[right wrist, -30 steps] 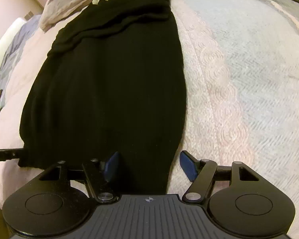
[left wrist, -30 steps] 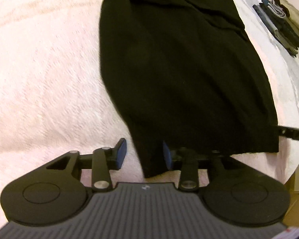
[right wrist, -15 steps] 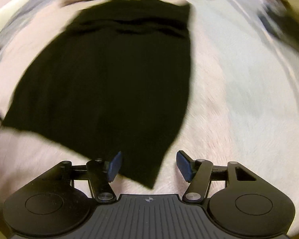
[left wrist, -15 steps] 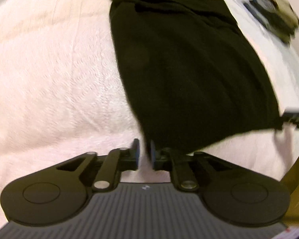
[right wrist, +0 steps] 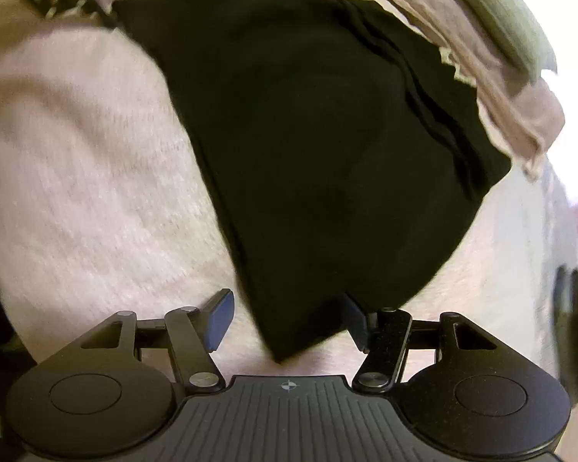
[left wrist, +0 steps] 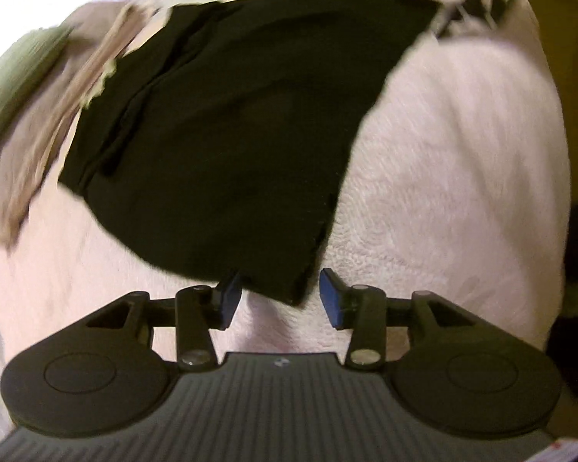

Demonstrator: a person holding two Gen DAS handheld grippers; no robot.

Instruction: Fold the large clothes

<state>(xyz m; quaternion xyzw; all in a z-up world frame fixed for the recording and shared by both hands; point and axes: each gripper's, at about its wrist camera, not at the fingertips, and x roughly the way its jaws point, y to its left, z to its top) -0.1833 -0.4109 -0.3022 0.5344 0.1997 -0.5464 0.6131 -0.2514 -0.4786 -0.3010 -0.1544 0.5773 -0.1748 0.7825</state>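
- A black garment (left wrist: pixel 227 146) is seen spread flat on a pale pink blanket (left wrist: pixel 454 177), filling the centre and upper half of both wrist views.
- In the left wrist view, the left gripper (left wrist: pixel 279 296) is seen at bottom centre with its jaws opening; a corner of the garment lies between the blue pads (left wrist: pixel 329 296), which do not press on it.
- In the right wrist view, the right gripper (right wrist: pixel 289 323) is held moderately wide at bottom centre, a garment corner lying loose in the gap.
- A beige cloth (right wrist: pixel 493 88) and a green cushion (right wrist: pixel 501 11) are seen at upper right there.
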